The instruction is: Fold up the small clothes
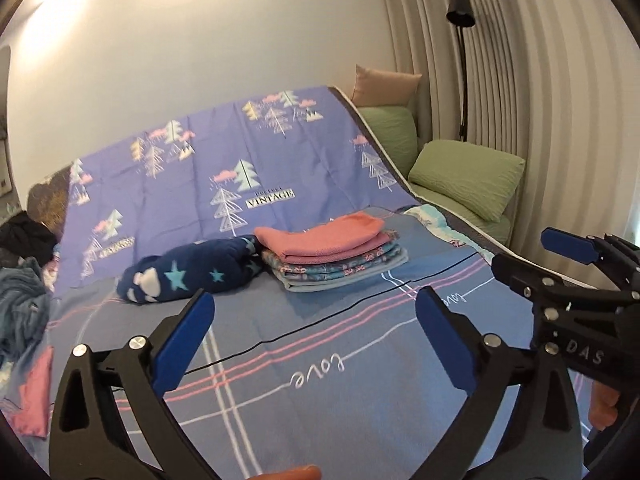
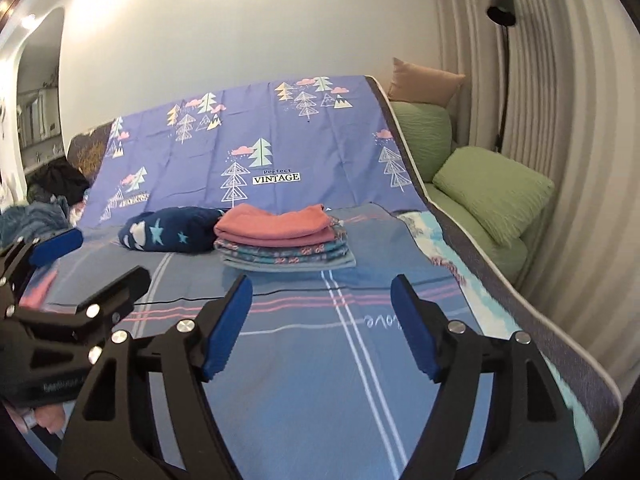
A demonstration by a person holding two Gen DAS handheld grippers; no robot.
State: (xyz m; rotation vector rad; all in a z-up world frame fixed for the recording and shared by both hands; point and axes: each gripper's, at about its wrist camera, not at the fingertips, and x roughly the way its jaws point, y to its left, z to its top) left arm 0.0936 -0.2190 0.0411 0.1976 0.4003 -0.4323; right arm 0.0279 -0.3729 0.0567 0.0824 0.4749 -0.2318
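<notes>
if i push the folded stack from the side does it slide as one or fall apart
The folded stack is soft layered cloth, so it would likely shear, with the pink top piece sliding first. It probably drags on the bedsheet. The navy star bundle beside it may block leftward pushes.

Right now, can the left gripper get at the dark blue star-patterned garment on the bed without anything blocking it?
Probably yes. The left gripper is open and empty, and only bare bed sheet lies between it and the star-patterned garment. The folded stack sits beside the garment, to its right, not in front.
</notes>
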